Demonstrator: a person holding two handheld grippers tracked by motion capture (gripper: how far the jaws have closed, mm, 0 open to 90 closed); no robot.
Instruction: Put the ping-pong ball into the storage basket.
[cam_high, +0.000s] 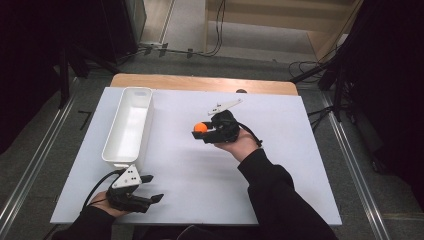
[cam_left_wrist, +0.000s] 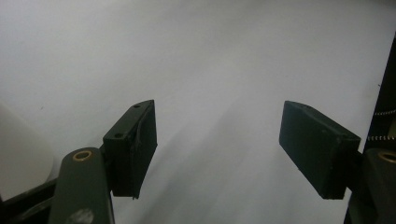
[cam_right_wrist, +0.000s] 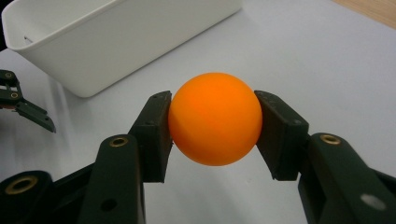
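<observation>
- Table (cam_high: 300, 150): a white top with a strip of wood showing along its far edge, seen from above in the high view.
- Bin (cam_high: 129, 127): a long white open box toward 10 o'clock of the table's centre, its long axis running from near to far; its inside looks bare. In the right gripper view the bin (cam_right_wrist: 116, 37) lies at 11 o'clock, beyond the ball.
- Ball (cam_high: 200, 127): orange and round, just left of the table's centre, well apart from the bin. In the right gripper view the ball (cam_right_wrist: 215, 125) sits between the two black jaws, each pad pressed to one side of it.
- Right hand-held gripper (cam_high: 199, 131): held in the person's right hand near the table's centre, pointing toward 9 o'clock, clenched on the ball; a grey plate rises from its top.
- Left hand-held gripper (cam_high: 153, 188): held in the left hand at 7 o'clock of the table, near its front edge, just below the bin's near end and pointing toward 3 o'clock. Its jaws stand wide apart, released, with nothing between them; in the left gripper view only white table surface lies in the gap.
- Left hand-held gripper in the right gripper view (cam_right_wrist: 28, 109): one jaw tip at 9 o'clock, beside the bin.
</observation>
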